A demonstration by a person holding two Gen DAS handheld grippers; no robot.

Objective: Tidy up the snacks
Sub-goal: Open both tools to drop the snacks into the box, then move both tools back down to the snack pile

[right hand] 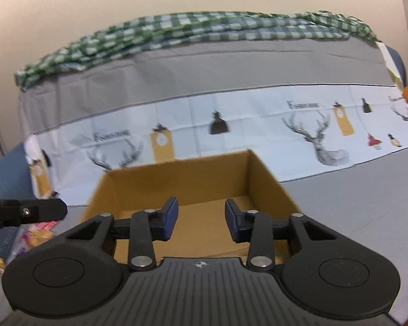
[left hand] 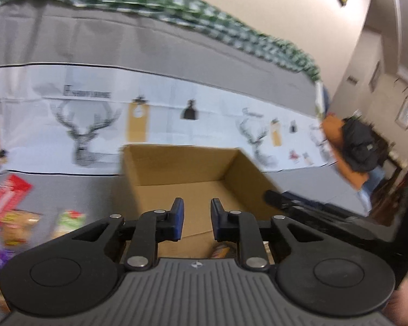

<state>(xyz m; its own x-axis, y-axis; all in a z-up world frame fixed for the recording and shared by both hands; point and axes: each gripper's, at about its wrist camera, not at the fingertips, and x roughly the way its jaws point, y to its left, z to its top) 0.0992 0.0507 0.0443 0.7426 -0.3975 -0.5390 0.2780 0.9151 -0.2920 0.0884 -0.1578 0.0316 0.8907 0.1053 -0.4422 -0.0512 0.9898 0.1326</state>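
Note:
An open cardboard box (left hand: 176,168) stands on the grey cloth, straight ahead of both grippers. My left gripper (left hand: 196,203) hovers over the box's near part, open, with nothing between its blue pads. Under it, inside the box, part of a snack packet (left hand: 221,250) shows. Loose snack packets lie left of the box: a red one (left hand: 9,195), a yellow one (left hand: 18,225) and a green-and-white one (left hand: 69,221). In the right wrist view my right gripper (right hand: 201,203) stands open and empty above the box (right hand: 182,182). The left gripper's finger (right hand: 41,209) pokes in from the left, above more packets (right hand: 38,235).
Behind the box rises a grey cover with a white deer-print band (right hand: 258,119), topped by a green checked cloth (left hand: 176,2). At the right are an orange object (left hand: 334,127) and a black bag (left hand: 358,146). Bare grey cloth (right hand: 353,203) lies right of the box.

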